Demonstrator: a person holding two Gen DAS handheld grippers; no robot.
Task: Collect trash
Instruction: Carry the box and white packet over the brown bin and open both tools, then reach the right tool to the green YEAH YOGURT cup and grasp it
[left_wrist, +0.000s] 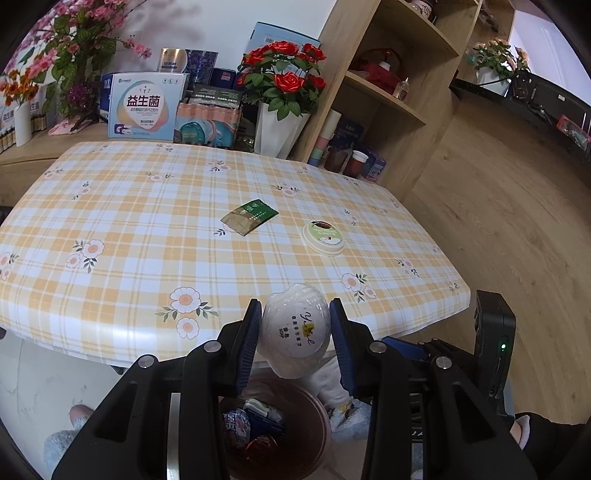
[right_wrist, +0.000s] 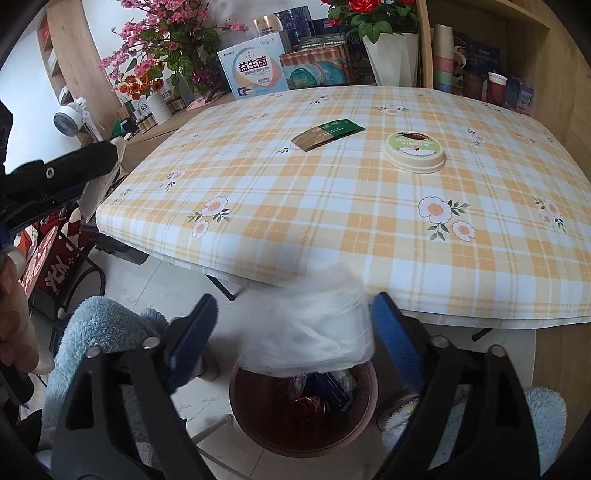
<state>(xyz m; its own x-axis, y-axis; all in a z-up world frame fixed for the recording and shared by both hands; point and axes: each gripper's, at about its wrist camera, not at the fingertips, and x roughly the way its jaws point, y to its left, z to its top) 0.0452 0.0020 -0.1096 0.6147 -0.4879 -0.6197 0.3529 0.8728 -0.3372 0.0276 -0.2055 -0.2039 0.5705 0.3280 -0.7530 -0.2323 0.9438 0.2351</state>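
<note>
My left gripper (left_wrist: 295, 325) is shut on a white plastic-wrapped round packet (left_wrist: 295, 328) with printed writing, held just off the table's near edge above a brown trash bin (left_wrist: 317, 417) that holds several wrappers. My right gripper (right_wrist: 291, 325) is open over the same bin (right_wrist: 255, 402); a blurred white plastic wrapper (right_wrist: 310, 332) hangs between its fingers, apart from both pads. A green and gold sachet (left_wrist: 249, 218) (right_wrist: 327, 133) and a round cream lid (left_wrist: 323, 238) (right_wrist: 413, 151) lie on the checked tablecloth (left_wrist: 147, 229) (right_wrist: 332, 206).
Boxes (left_wrist: 146, 107), flower vases (left_wrist: 279, 125) and a wooden shelf (left_wrist: 391, 92) stand behind the table. A small white fan (right_wrist: 70, 120) is at far left. Blue fluffy slippers (right_wrist: 99, 332) flank the bin on the floor.
</note>
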